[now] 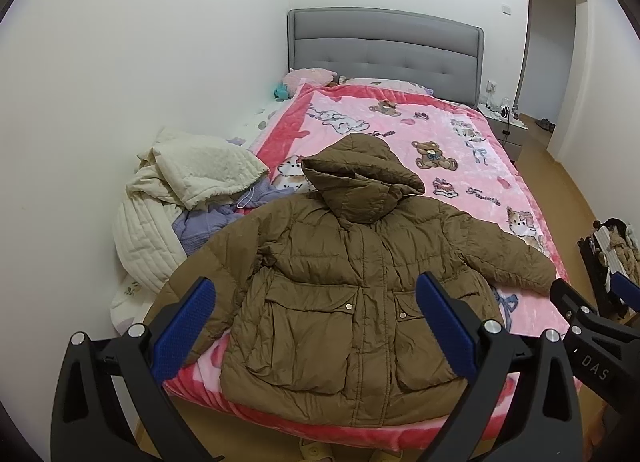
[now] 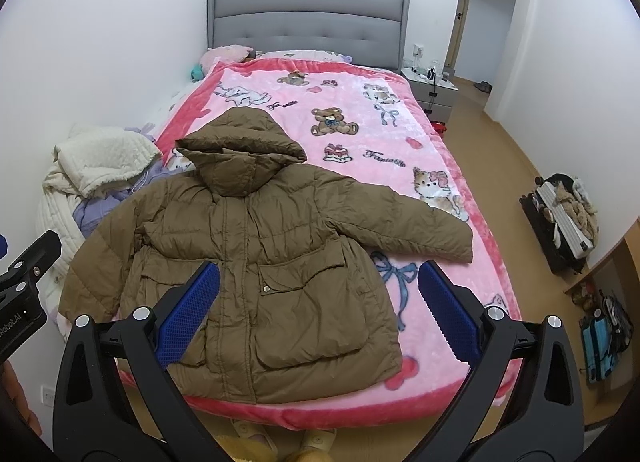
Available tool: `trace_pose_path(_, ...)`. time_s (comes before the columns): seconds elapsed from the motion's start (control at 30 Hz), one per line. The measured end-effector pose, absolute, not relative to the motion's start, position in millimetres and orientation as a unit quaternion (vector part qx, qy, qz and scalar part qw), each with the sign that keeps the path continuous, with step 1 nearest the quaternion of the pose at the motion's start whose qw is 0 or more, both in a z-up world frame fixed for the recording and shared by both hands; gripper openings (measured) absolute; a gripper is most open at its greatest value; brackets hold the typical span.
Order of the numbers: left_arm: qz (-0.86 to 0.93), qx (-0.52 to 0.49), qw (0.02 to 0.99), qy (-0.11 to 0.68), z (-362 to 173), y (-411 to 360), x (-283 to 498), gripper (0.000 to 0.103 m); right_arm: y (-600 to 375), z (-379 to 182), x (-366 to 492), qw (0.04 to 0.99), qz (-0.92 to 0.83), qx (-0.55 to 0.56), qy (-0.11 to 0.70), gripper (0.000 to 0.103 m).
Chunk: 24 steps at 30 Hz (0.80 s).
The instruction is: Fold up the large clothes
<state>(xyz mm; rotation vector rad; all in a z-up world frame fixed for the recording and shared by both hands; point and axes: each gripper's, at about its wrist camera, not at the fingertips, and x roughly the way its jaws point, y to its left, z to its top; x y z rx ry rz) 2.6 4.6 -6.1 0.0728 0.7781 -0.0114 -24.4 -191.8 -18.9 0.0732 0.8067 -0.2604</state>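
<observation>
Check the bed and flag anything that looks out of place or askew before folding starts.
The brown hooded jacket lies flat, front up, though its hem overhangs the foot of the pink blanket. The odd spot is a crumpled pile of cream and lavender clothes heaped at the bed's left edge against the wall. Nothing looks spilled or damaged.

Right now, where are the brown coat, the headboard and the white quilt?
brown coat (image 2: 256, 262), right wrist view, on its chest
headboard (image 2: 308, 21), right wrist view, on its grey padding
white quilt (image 1: 200, 165), left wrist view, on its top fold
</observation>
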Motion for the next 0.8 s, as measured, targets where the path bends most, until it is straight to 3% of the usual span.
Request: trace_pose_path(0.8,-0.008,0.039,0.923,0.382,-10.7,5.2,3.7,0.098,-188.9,-25.1,-17.9,0.909,-0.123,0.034,0.397,0.095)
